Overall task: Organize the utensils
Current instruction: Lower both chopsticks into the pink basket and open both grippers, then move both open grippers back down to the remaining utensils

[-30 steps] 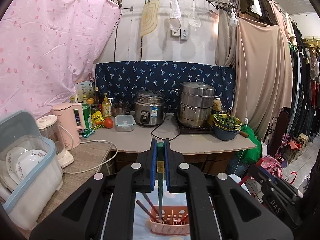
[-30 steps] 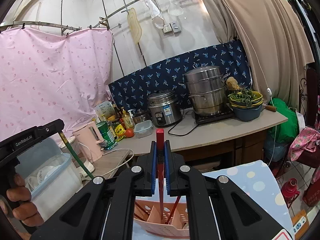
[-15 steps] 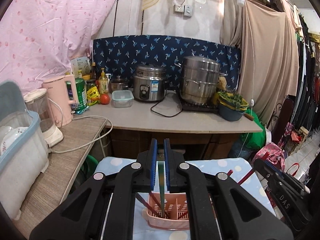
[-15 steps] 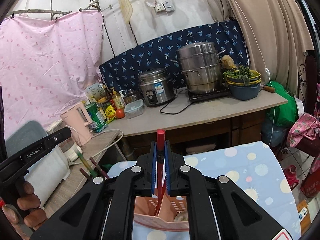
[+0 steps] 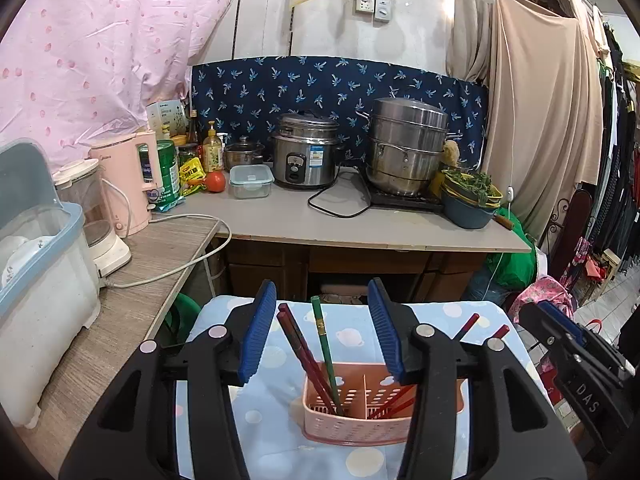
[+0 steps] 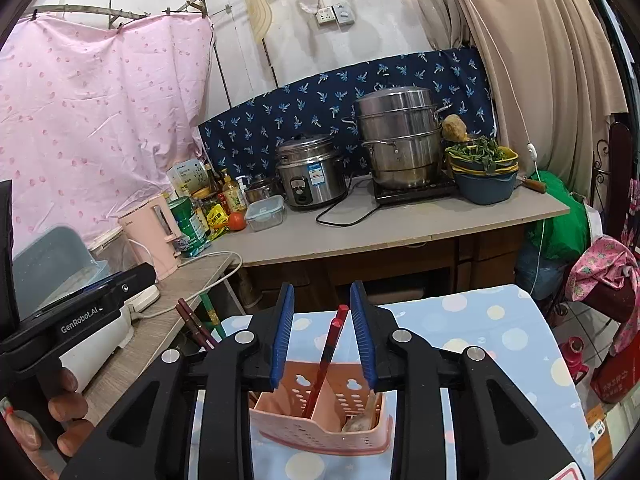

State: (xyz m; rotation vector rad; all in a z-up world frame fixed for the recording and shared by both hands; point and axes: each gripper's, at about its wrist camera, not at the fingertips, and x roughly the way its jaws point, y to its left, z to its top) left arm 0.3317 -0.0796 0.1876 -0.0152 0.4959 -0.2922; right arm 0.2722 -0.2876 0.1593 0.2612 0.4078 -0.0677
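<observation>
In the left wrist view, the left tongs [image 5: 322,334] are being opened above the pink utensil basket [image 5: 352,424], which is standing on the spotted cloth of the surface [image 5: 256,416]; the green chopstick [image 5: 326,354] is standing between the jaws but is touched by neither pad, and its lower end is resting in the basket's left compartment, so it appears to be in the act of being let go there. Beside it, dark red chopsticks [image 5: 298,346] are leaning in the same compartment, while other red ones [image 5: 466,326] are sloping out of the right one, which suggests that sticks are being sorted by slot. In the right wrist view, the right tongs [image 6: 322,334] are likewise being opened, to a narrower gap, over the same basket [image 6: 320,428]; a red chopstick [image 6: 328,354] is leaning between the jaws, clear of both pads, with its tip down beside the middle divider. A pale spoon-like thing is lying in the neighbouring compartment, though its kind cannot be told. The basket's upright walls are judged to be keeping the released sticks standing.
</observation>
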